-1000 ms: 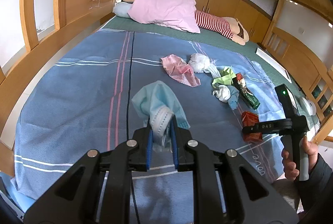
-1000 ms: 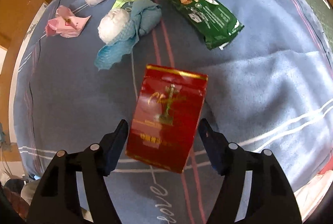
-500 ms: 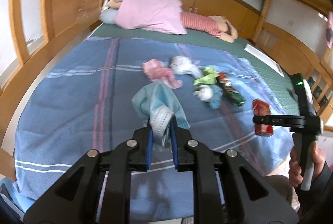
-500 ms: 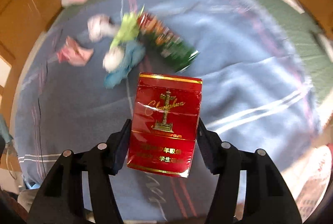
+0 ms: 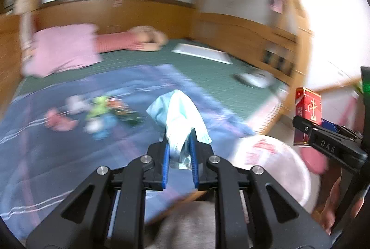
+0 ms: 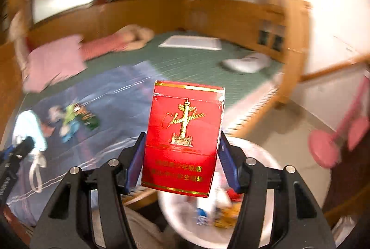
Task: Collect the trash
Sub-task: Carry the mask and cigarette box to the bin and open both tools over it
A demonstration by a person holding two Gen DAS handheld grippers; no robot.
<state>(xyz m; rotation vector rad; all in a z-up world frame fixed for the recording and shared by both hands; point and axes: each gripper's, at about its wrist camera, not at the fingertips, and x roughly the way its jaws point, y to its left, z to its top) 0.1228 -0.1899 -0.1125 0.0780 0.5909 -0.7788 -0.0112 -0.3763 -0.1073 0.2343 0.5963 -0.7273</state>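
My left gripper is shut on a crumpled light-blue face mask, held up over the bed's near edge. My right gripper is shut on a red cigarette box, held upright above a white bin with trash inside. The box and the bin also show in the left wrist view, at the right. The mask shows at the left of the right wrist view. More trash lies on the blue blanket: pink, white and green scraps and a dark wrapper.
A pink pillow and a striped plush lie at the head of the green mattress. A wooden bed frame runs along the right. Pink slippers lie on the floor. Both views are motion-blurred.
Both grippers have swung right, away from the blanket toward the white bin, each still holding its item. The right gripper closed on the red box and lifted it off the blanket.
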